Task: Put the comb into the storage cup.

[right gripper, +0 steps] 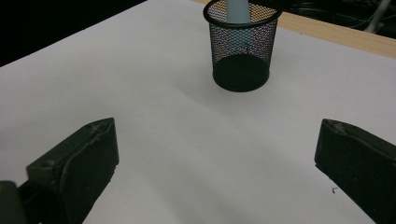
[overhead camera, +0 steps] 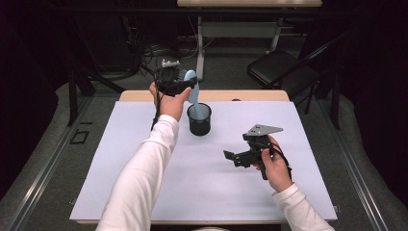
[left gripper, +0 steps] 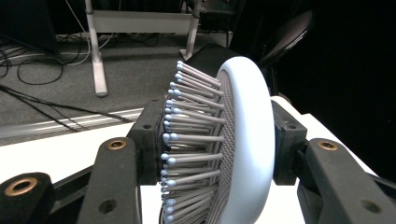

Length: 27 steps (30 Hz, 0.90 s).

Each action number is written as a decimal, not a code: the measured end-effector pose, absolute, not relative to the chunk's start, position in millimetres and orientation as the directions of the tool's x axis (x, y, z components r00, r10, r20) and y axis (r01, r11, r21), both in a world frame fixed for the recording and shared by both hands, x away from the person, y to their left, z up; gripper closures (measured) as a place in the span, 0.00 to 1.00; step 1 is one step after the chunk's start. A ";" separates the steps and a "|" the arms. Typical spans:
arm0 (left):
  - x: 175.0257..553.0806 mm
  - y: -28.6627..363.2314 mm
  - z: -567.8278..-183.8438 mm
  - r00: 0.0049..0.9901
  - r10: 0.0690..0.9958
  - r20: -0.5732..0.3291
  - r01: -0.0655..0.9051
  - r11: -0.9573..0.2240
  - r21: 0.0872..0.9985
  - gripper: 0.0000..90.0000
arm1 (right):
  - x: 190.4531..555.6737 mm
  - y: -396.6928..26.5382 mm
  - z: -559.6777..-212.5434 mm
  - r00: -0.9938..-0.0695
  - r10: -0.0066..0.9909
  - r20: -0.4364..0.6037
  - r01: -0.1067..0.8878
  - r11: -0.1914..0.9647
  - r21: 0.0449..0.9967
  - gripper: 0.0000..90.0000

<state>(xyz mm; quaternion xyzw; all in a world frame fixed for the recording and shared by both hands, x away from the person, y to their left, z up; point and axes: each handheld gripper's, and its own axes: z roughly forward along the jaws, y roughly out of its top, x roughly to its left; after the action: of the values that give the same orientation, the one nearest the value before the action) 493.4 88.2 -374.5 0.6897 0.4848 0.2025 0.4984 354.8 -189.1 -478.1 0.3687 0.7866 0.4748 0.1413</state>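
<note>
One gripper clamps hairbrush.

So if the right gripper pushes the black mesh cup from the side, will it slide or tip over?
The mesh cup looks light: thin wire mesh, nothing in it but the handle of the hairbrush. It would probably slide on the smooth white table cover. It is taller than wide, so a push near the rim could tip it, while the left gripper holds the brush.

No lettering, label, brand or number can be read anywhere, though the dim background may hide some.
</note>
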 end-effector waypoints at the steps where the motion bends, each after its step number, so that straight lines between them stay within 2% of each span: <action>1: 493.5 87.8 -374.8 0.448 0.870 -0.206 0.467 -0.032 0.884 0.55 | 354.8 -189.1 -478.0 -0.688 0.714 0.128 0.446 0.277 0.851 0.00; 27: 496.0 84.9 -388.5 0.441 0.878 -0.187 0.468 -0.047 0.883 0.55 | 355.1 -187.9 -479.2 -0.693 0.711 0.120 0.442 0.287 0.850 0.00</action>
<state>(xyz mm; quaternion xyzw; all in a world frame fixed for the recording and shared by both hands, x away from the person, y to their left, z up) 496.0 84.9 -388.5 0.6926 0.4858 0.2090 0.4905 355.1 -187.9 -479.2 0.3652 0.7894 0.4724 0.1423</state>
